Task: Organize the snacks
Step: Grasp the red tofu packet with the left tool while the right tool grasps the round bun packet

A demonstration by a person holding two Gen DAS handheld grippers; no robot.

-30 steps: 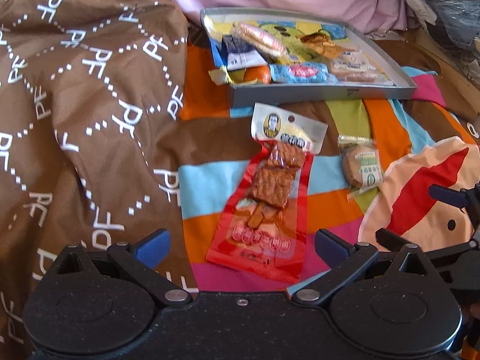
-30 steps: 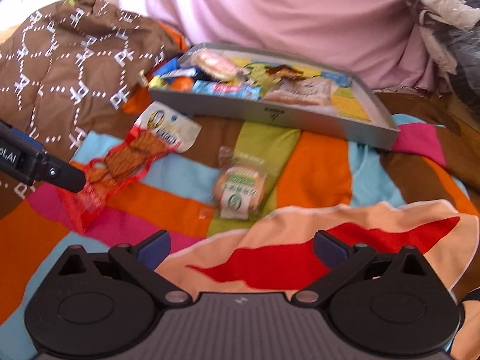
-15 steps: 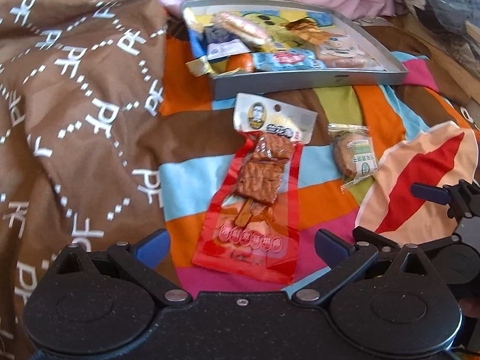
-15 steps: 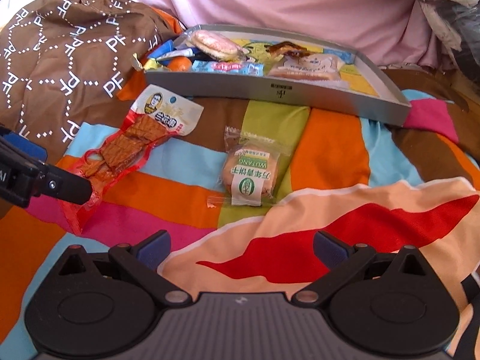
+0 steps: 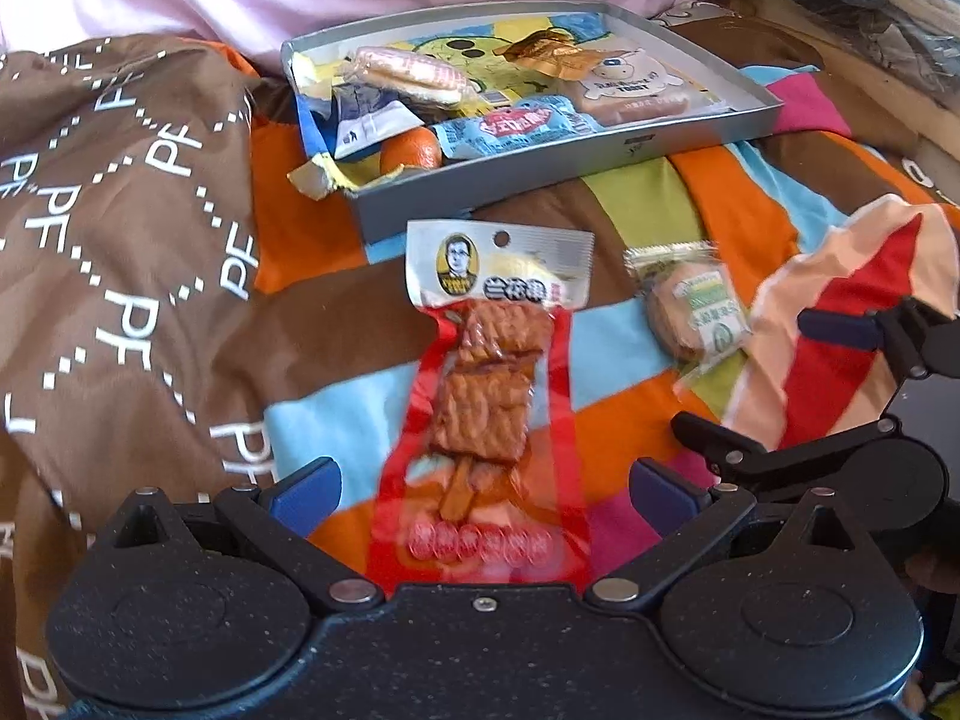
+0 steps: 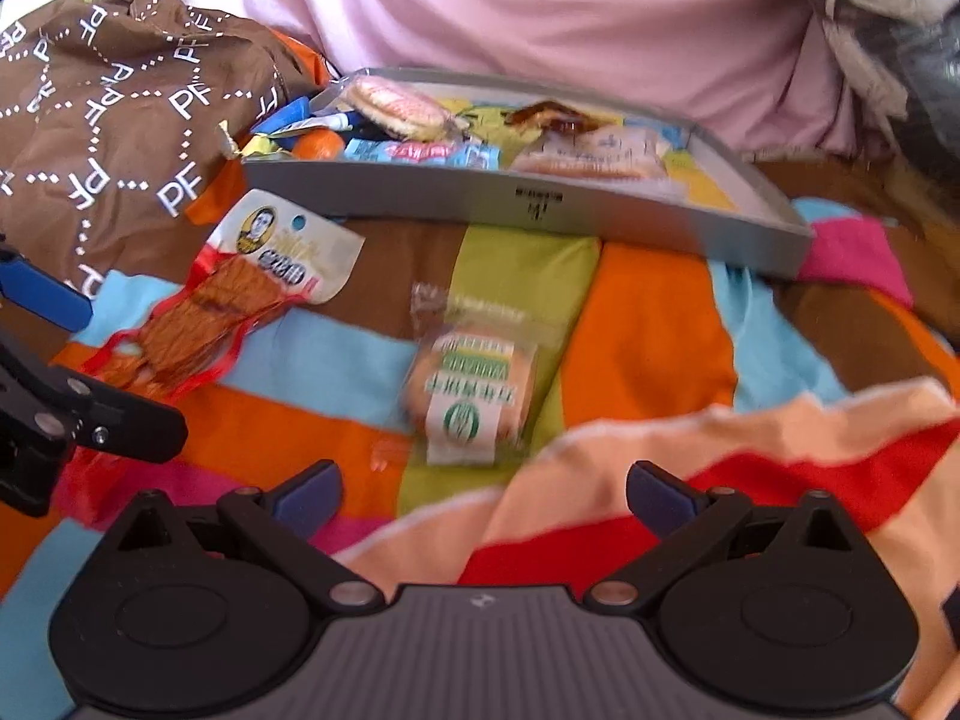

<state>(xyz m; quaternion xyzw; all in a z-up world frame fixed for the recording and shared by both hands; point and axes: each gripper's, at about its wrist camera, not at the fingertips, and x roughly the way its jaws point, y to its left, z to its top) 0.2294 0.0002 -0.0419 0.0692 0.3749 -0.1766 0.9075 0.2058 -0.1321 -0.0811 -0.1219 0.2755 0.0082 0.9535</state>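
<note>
Left tongs (image 5: 483, 483): held wide apart, nothing gripped; the lower end of a red snack packet (image 5: 489, 420) is seen lying between the blue fingertips (image 5: 306, 489) on a striped blanket (image 5: 336, 420). Whether the pads touch the packet cannot be told. The packet's white header is pointed toward a grey tray (image 5: 540, 171), just short of its near wall.

Right tongs (image 6: 483, 489): likewise spread open and empty, held over the blanket just short of a round biscuit in a clear wrapper with a green label (image 6: 471, 393). The biscuit is found to the right of the red packet, apart from it, on a green stripe.

The tray is set farther back on the blanket. Wrapped items are piled inside it: an orange fruit (image 5: 411, 150) at the near left corner, a blue packet (image 5: 516, 126) along the near wall, a round pink-striped wafer (image 5: 408, 72) behind. A brown patterned cloth (image 5: 120, 240) is bunched at the left; pink fabric (image 6: 540, 12) is seen behind the tray.
</note>
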